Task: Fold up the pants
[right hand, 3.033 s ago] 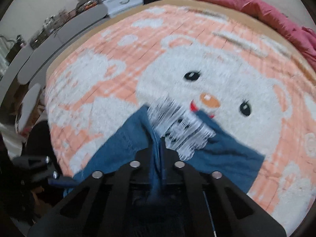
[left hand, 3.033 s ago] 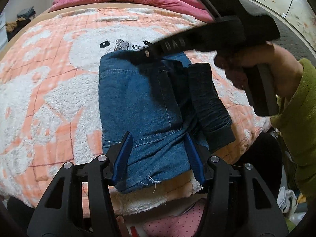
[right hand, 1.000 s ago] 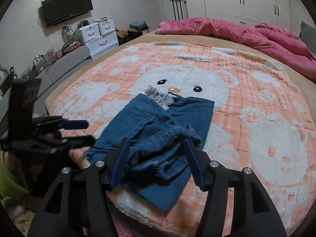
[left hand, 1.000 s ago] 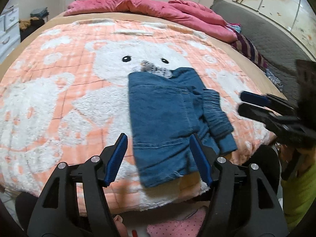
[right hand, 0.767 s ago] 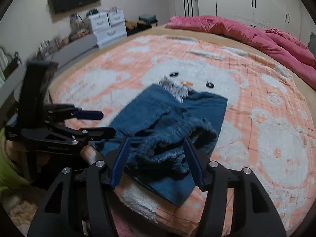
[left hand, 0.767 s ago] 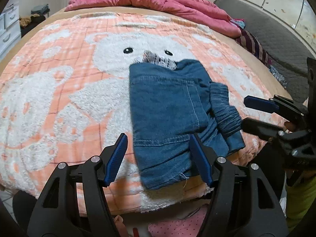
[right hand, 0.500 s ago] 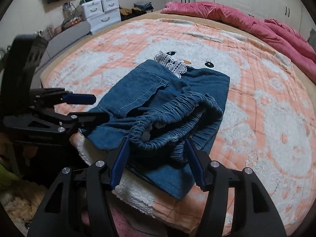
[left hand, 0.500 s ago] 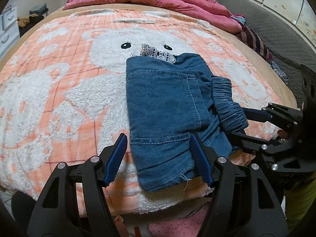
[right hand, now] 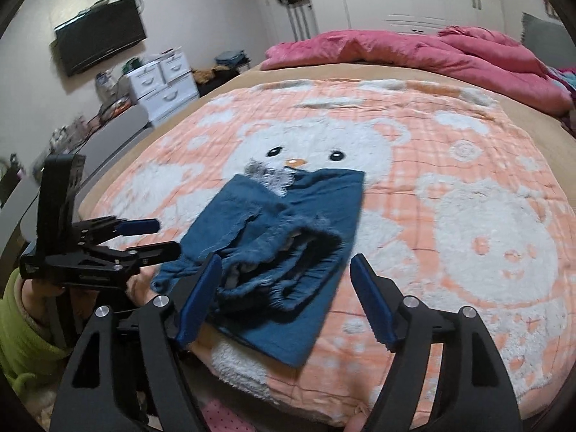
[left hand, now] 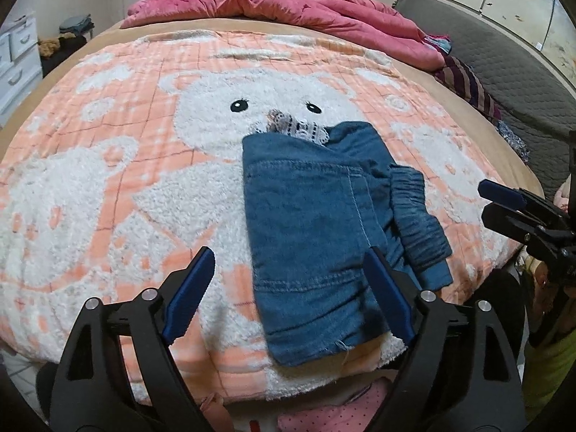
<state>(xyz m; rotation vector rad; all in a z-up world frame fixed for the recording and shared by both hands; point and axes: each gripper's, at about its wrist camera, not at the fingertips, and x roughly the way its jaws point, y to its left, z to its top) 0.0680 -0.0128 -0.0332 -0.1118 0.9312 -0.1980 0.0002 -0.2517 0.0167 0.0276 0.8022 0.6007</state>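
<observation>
Denim pants, small kid-size pair, lying folded near the front edge of the bed, on the peach teddy-bear blanket. Bit of lace trim poking out at the far end, right under the bear's eyes. Elastic waistband bunched up along one side, gaping open in the right wrist view.

Left gripper hovering over the near hem, jaws opening wide, nothing pinched, though the fabric edge sits in the gap below. Right gripper same deal: jaws opening, hanging above the waistband side, holding nothing.

Handling guess: light, soft, floppy, no stiffness beyond the seams and hem. Not fragile, not slippery, and probably a bit clingy against that fluffy blanket. Layers likely to slide apart if only the top one gets pinched. Best bet probably the stitched hem or a corner where all layers stack, plus the thick gathered waistband for the other side. Lace probably worth avoiding, looks easy to snag.
</observation>
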